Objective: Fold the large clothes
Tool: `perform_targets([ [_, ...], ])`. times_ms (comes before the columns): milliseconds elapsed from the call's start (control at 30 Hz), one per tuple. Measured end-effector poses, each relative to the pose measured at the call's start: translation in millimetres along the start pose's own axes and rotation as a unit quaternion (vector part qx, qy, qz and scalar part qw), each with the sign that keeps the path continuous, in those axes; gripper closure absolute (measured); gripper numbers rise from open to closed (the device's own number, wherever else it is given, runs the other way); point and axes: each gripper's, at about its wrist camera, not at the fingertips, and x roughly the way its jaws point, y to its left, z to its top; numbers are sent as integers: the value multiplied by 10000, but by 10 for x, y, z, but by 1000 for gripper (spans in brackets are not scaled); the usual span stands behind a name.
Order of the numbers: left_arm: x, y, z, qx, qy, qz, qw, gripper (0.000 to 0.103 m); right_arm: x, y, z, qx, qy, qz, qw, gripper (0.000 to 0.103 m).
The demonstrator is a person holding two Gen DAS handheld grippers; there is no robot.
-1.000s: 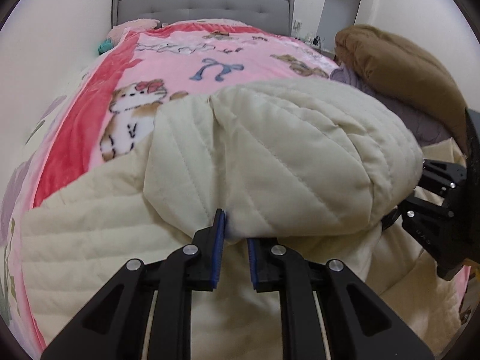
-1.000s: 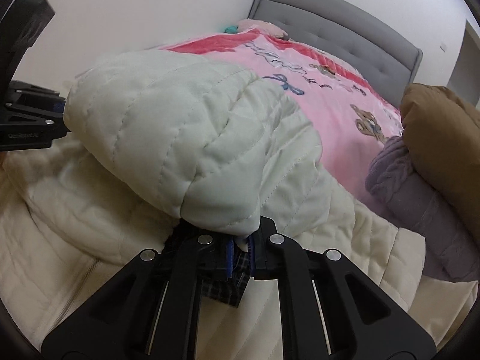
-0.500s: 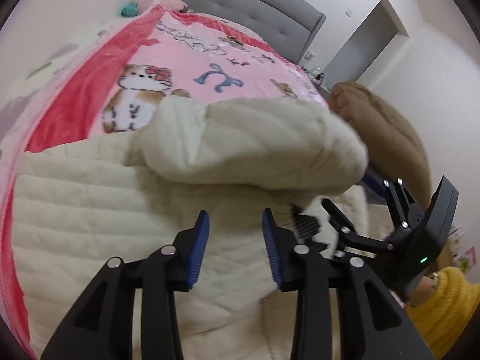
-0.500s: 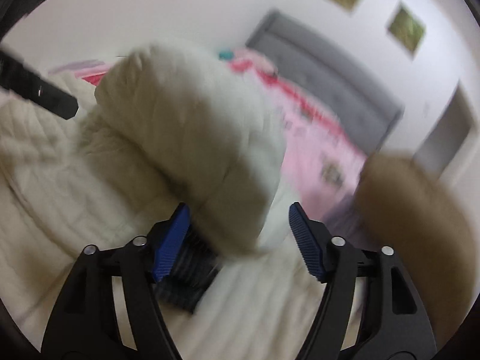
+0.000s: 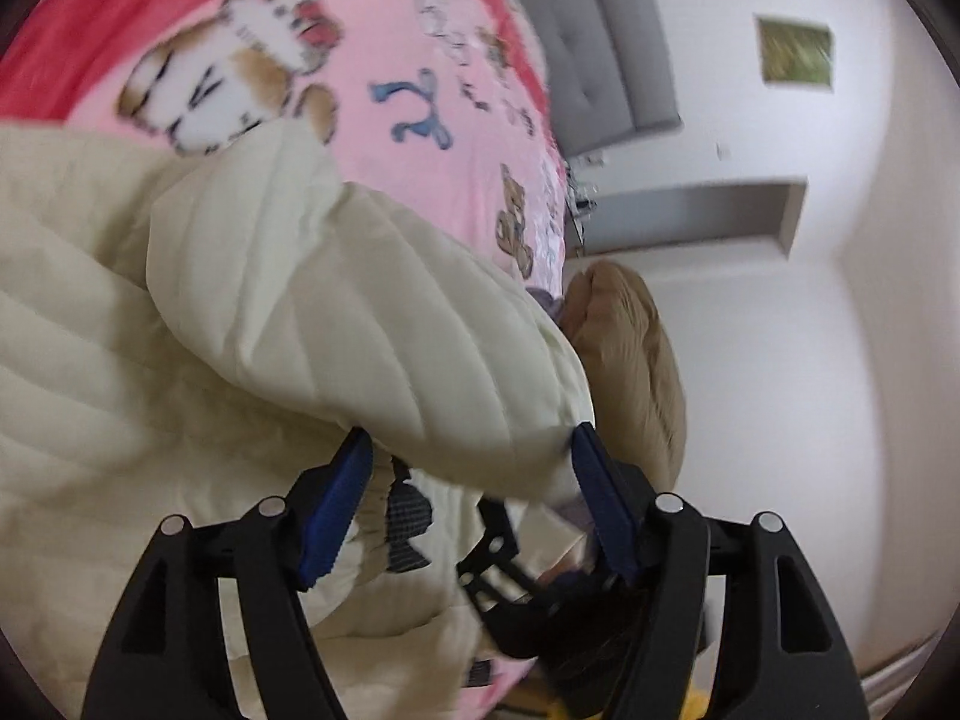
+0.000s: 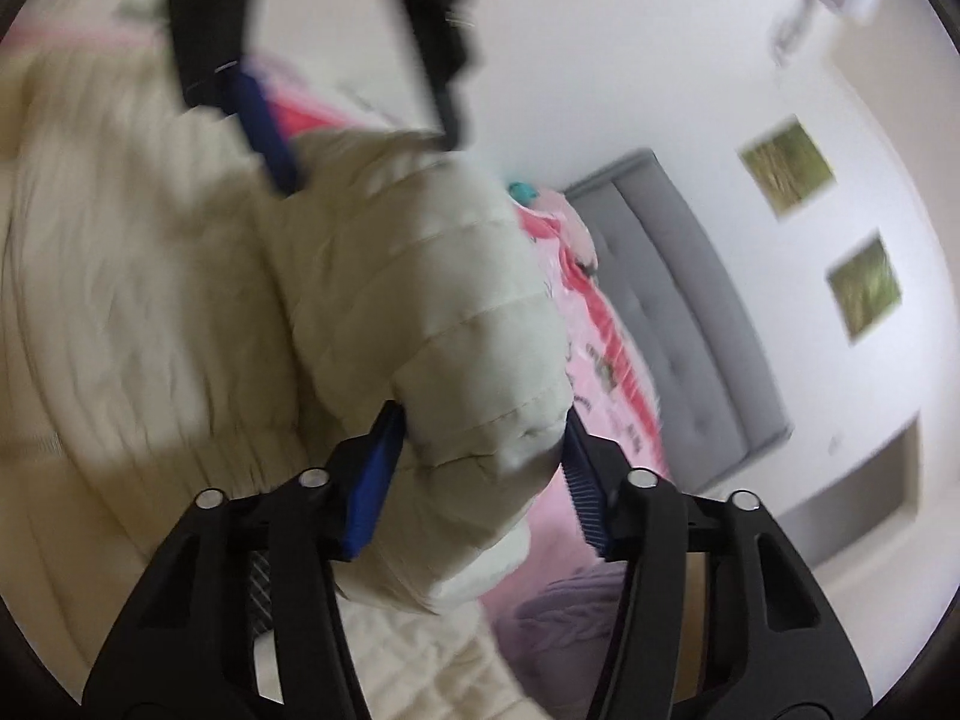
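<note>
A cream quilted jacket [image 5: 180,372] lies on the bed, its upper part folded over into a thick puffy roll [image 5: 372,324]. My left gripper [image 5: 468,474] is at the roll's near end. Its jaws are opening, and the fabric sits between the blue pads without being pinched. In the right wrist view the same gripper [image 6: 366,156] shows blurred at the top. My right gripper [image 6: 480,468] has the roll's rounded end [image 6: 480,396] filling the gap between its pads. Its jaws are closing and both pads touch the fabric. A dark checked lining [image 5: 408,516] peeks out under the roll.
A pink cartoon blanket [image 5: 372,48] covers the bed up to a grey padded headboard [image 6: 678,312]. A brown bundle [image 5: 636,360] and a purple knit [image 6: 570,606] lie at the bed's edge. Two green pictures [image 6: 786,168] hang on the white wall.
Both grippers let go of the thin jacket edge they pinched and opened. Both views have rolled. The left jaws kept widening; the right jaws opened wide, then narrowed around the roll's end.
</note>
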Motion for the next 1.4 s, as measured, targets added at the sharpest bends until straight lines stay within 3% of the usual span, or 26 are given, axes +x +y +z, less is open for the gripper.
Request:
perform_targets([
  [67, 69, 60, 59, -306, 29, -58, 9995, 35, -36, 75, -12, -254, -24, 160, 9995, 76],
  [100, 84, 74, 72, -402, 10, 123, 9991, 51, -73, 143, -21, -390, -30, 240, 9989, 79],
  [133, 101, 94, 66, -535, -88, 367, 9979, 75, -97, 197, -31, -539, -50, 263, 9982, 82],
  [167, 139, 122, 61, -690, -80, 430, 9967, 81, -128, 278, -41, -757, -40, 281, 9967, 86],
  [200, 171, 136, 47, -773, -45, 503, 9957, 92, -152, 318, -40, -871, -32, 267, 9958, 87],
  [267, 153, 104, -8, -704, -127, 586, 9957, 94, -255, 355, -12, -933, -26, 356, 9950, 88],
  [400, -42, -45, -291, 34, -241, 734, 9970, 95, -553, 340, -49, -797, -112, 646, 9947, 88],
  [500, -69, 64, -716, 734, -28, 1364, 9879, 95, -707, 543, -118, -643, 91, 1144, 9913, 88],
  [600, 10, 401, -965, 520, 154, 1659, 9846, 95, -746, 840, -209, -483, 424, 1439, 9875, 88],
  [733, 148, 695, -1042, 162, 167, 1769, 9839, 95, -651, 1017, -268, 266, 871, 1683, 9815, 87],
  [800, 218, 714, -1010, 132, 124, 1823, 9831, 95, -586, 983, -225, 643, 1010, 1774, 9768, 84],
  [867, 241, 654, -983, 265, 134, 1909, 9812, 95, -527, 876, -197, 1050, 1082, 2002, 9681, 70],
  [967, 266, 563, -961, 460, 208, 1995, 9786, 94, -529, 696, -118, 1415, 1204, 2227, 9570, 67],
  [1100, 169, 618, -947, 279, 160, 1665, 9855, 90, -531, 195, -138, 2316, 1189, 2590, 9301, 62],
  [1167, 124, 560, -976, 555, 20, 1677, 9843, 89, -641, -54, -224, 2933, 1051, 2521, 9162, 41],
  [1200, 148, 503, -1008, 825, 13, 1790, 9804, 89, -675, -180, -273, 3304, 957, 2471, 9059, 37],
  [1233, 162, 486, -1034, 983, 24, 1887, 9771, 89, -711, -276, -320, 3737, 878, 2432, 8908, 35],
  [1300, 200, 452, -1074, 1137, -7, 1984, 9735, 89, -728, -448, -487, 4767, 927, 2298, 8434, 35],
  [1400, 212, 491, -1089, 962, -85, 1849, 9780, 89, -462, -593, -786, 5654, 1546, 1741, 7913, 35],
])
